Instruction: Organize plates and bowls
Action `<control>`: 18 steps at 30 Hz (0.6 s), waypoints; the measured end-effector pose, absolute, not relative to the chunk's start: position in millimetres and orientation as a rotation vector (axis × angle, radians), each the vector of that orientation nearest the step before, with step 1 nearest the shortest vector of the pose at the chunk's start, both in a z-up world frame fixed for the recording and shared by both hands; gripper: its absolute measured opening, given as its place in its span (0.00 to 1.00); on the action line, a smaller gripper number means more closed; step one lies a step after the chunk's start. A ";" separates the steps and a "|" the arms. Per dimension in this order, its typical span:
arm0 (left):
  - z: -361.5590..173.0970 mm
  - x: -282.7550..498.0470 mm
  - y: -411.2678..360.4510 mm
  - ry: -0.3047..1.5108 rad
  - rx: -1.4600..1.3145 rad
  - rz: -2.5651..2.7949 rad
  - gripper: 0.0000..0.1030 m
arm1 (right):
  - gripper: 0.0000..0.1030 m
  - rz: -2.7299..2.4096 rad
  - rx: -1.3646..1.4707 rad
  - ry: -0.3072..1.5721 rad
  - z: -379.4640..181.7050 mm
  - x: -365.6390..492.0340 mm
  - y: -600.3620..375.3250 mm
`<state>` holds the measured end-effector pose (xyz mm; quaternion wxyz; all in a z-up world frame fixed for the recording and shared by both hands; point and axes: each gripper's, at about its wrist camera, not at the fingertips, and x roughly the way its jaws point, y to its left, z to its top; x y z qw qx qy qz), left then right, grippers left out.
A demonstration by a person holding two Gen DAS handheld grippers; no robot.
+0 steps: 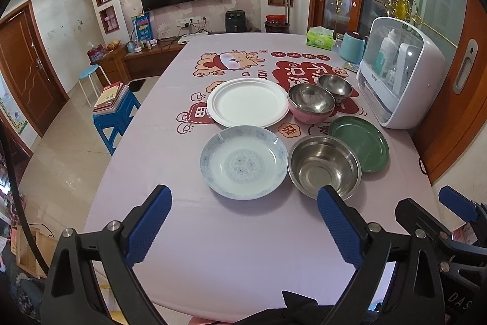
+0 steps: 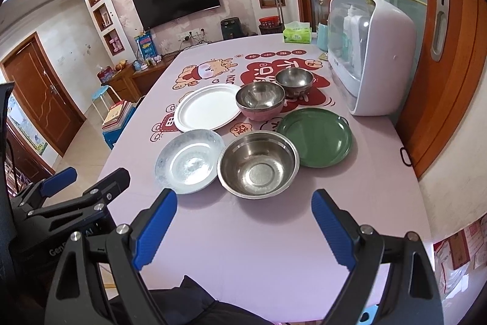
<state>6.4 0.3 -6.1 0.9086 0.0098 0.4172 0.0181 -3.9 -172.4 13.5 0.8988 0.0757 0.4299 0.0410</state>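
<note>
Both the left gripper (image 1: 243, 224) and the right gripper (image 2: 243, 224) gape wide and empty at lower frame. Mid-frame: rigid, slippery steel bowl (image 2: 258, 164) beside fragile patterned plate (image 1: 243, 162); probably best pinched at the rims.

A blue-patterned white ceramic plate (image 1: 243, 162) and a large stainless steel bowl (image 1: 324, 166) are seen side by side on the pink-clothed surface (image 1: 231, 249).
</note>
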 end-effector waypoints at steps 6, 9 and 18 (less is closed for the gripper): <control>-13.5 12.0 5.4 0.897 0.017 0.026 0.93 | 0.88 0.081 0.167 0.908 8.7 1.5 -167.9; -17.7 16.1 8.7 0.919 0.017 0.012 0.93 | 0.88 0.074 0.175 0.920 6.0 5.1 -164.8; -22.7 38.1 29.7 0.962 0.009 0.002 0.93 | 0.88 0.034 0.205 0.934 1.0 24.8 -156.2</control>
